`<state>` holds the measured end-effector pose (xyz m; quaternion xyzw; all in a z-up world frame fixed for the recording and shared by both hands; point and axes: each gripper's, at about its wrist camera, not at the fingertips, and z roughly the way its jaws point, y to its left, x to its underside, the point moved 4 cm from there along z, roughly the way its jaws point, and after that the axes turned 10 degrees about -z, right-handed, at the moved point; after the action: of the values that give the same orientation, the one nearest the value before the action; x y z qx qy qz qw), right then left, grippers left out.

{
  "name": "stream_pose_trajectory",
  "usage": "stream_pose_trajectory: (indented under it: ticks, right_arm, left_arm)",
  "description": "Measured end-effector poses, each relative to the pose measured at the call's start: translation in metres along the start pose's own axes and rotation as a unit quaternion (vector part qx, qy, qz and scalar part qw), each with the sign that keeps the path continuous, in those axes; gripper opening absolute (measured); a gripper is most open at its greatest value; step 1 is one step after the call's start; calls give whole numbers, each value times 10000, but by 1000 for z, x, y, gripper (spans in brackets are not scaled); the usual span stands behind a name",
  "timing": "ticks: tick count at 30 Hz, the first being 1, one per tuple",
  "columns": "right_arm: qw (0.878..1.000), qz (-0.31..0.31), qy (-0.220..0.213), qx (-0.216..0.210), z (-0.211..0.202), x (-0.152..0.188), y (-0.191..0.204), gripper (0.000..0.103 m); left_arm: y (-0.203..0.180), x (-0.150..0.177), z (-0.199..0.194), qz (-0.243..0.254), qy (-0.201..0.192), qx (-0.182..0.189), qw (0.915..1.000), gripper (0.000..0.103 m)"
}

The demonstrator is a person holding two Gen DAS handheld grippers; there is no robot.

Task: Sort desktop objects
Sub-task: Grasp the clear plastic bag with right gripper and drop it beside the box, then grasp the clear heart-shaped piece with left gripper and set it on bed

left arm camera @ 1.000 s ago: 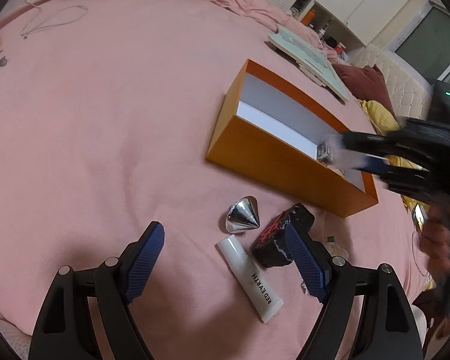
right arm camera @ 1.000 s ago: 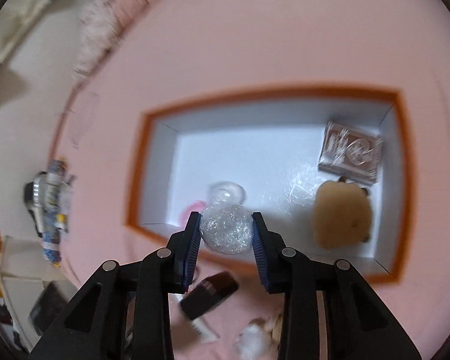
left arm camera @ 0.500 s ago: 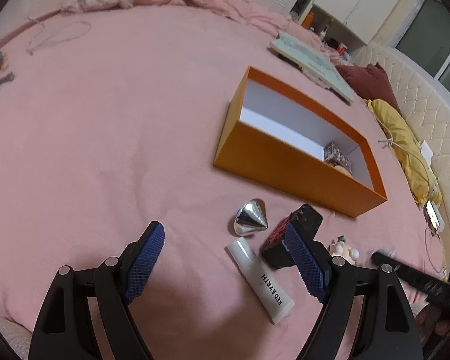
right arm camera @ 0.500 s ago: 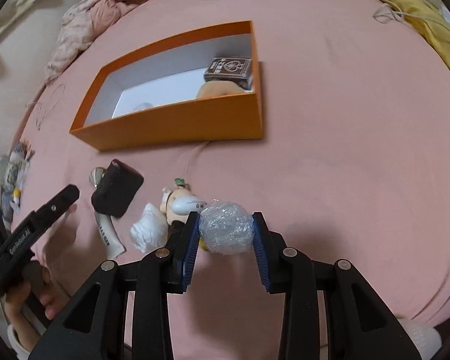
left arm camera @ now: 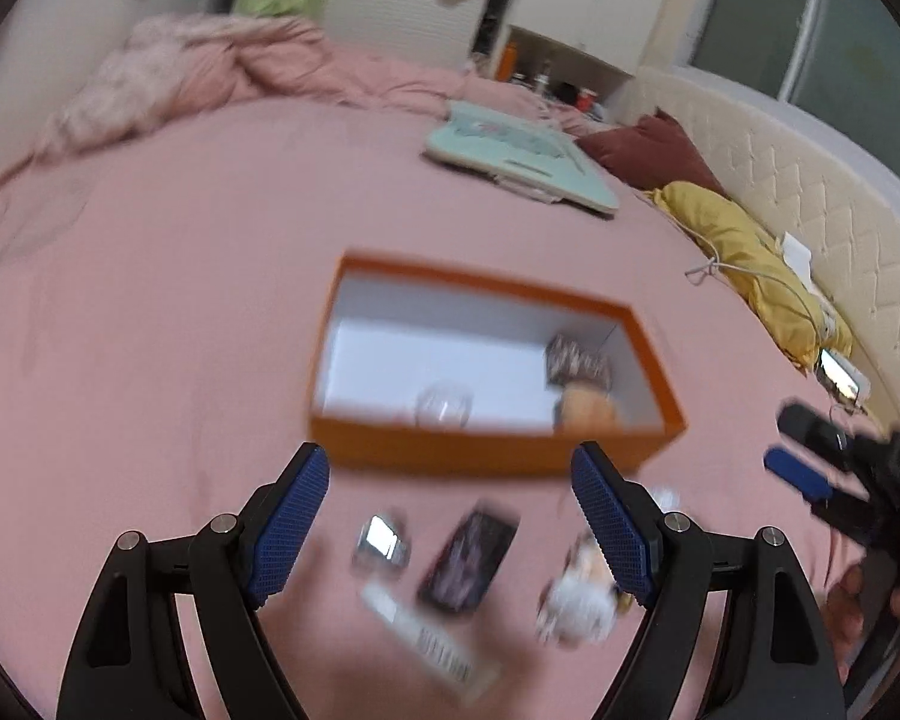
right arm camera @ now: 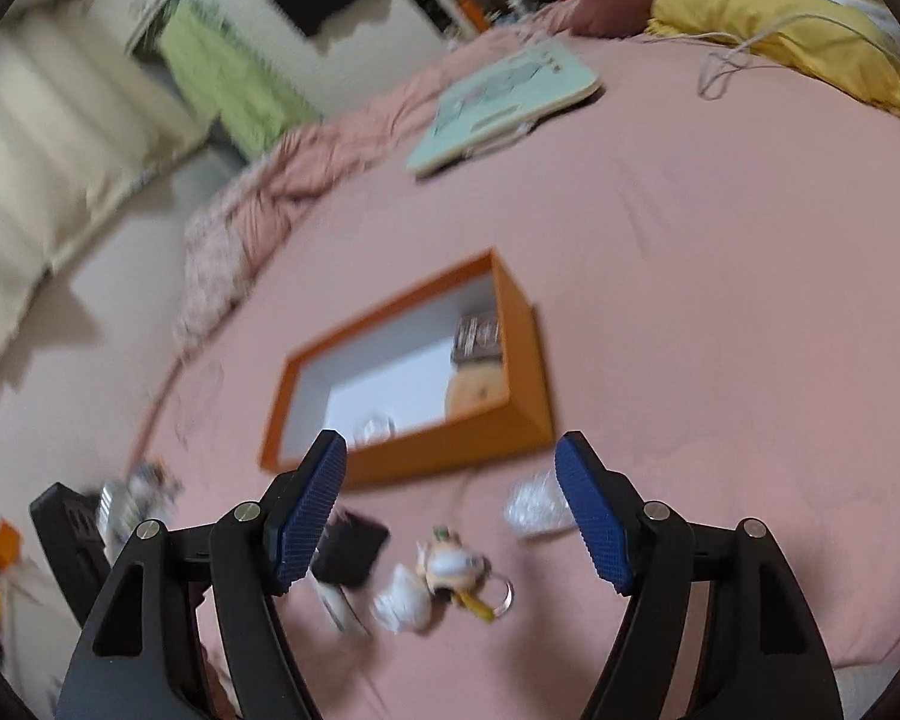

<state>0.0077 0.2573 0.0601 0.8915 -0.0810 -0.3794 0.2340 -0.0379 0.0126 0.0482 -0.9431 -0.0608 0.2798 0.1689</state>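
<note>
Left wrist view was smeared with blur, so the small items near the orange box (left arm camera: 492,450) were hard to identify, a black case (left arm camera: 468,561) and a white tube (left arm camera: 432,639) among them. The box lay long axis left to right on the pink bedspread (left arm camera: 150,300), holding a card pack (right arm camera: 477,339). Left gripper (left arm camera: 450,522) and right gripper (right arm camera: 450,510) were both spread wide and empty, a clear crumpled wrap (right arm camera: 534,507) beside the right one.

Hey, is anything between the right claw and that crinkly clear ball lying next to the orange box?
Nothing visible. The right claw is open, and the ball lies on the pink cover just inside its right finger, in front of the box. The keychain sits off to the side.
</note>
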Motion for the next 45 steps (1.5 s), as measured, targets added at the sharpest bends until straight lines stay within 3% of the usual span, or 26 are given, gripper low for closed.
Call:
stream_pose_trajectory:
  ticks: [3, 5, 7, 11, 13, 14, 15, 17, 23, 29, 43, 45]
  right_arm:
    - [9997, 241, -29, -94, -4, -6, -8, 73]
    - [9992, 350, 43, -182, -1, -7, -10, 73]
    - [9986, 439, 94, -277, 0, -6, -11, 73]
    - [9981, 476, 126, -365, 4, -6, -13, 73]
    - [9977, 499, 147, -436, 5, -5, -13, 73]
    - [9975, 506, 156, -467, 5, -5, -12, 73]
    - [9974, 504, 171, -495, 7, -5, -12, 73]
    - [9973, 485, 200, -513, 8, -5, -10, 73]
    - [9973, 467, 303, -488, 12, -2, -9, 73]
    - [9983, 356, 308, -343, 13, 0, -9, 73]
    - [9989, 141, 447, 14, 17, 6, -9, 73]
    - [9988, 65, 486, 78, 19, 8, -7, 73]
  left_arm:
    - [-20, -26, 28, 98, 499, -156, 9986, 79]
    - [-33, -43, 47, 163, 830, -259, 9961, 63]
    - [-43, -54, 67, 245, 1154, -453, 9920, 54]
    - [-39, -47, 106, 598, 1556, -1250, 9781, 54]
    - [-35, -38, 122, 685, 1729, -1415, 9723, 54]
    - [-35, -36, 124, 721, 1641, -1415, 9736, 55]
    - [-36, -36, 123, 750, 1498, -1382, 9761, 54]
    - [-37, -36, 120, 775, 1399, -1329, 9781, 36]
    - [-39, -38, 102, 679, 1353, -1048, 9829, 36]
    - [-60, -39, 26, 663, 859, -210, 9939, 36]
    - [-22, 86, -4, 645, 1708, 495, 9819, 36]
    - [-15, 97, -6, 600, 1753, 537, 9812, 44]
